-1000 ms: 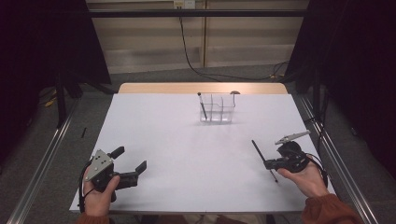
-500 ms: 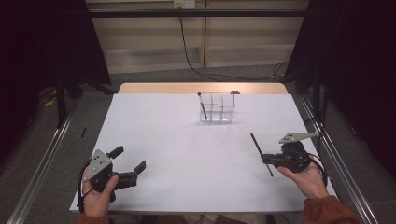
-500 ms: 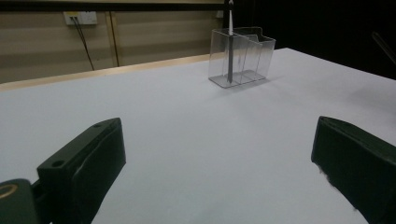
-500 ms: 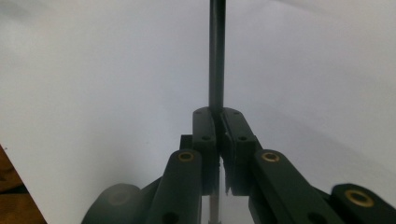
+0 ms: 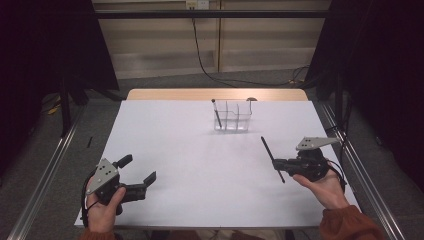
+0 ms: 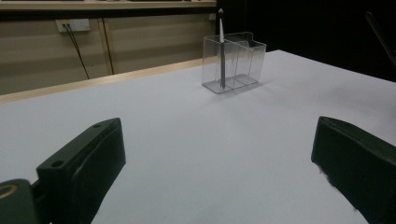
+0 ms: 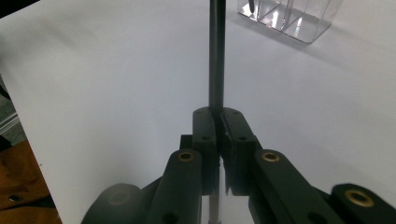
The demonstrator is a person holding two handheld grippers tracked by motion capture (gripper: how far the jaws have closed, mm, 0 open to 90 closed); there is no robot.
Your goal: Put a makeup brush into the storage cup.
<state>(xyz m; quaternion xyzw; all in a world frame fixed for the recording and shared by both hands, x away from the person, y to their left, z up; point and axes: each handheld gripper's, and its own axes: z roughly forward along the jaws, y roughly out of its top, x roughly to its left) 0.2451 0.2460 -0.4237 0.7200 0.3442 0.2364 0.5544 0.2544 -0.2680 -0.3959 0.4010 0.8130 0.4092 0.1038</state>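
Note:
A clear plastic organizer with several compartments stands at the far middle of the white table. A dark pen leans in its left compartment. My right gripper, over the table's right side, is shut on a second black pen, which sticks out across its jaws. In the right gripper view the pads pinch this pen, which points up toward the organizer. My left gripper is held at the front left, open with nothing between its jaws. Its view faces the organizer and pen.
A small brownish object lies at the table's far edge behind the organizer. Metal rails run along both sides of the table. A black cable hangs down the wall behind.
My right gripper has shifted a little away from the table's front edge with the black pen in it. The left gripper has kept still.

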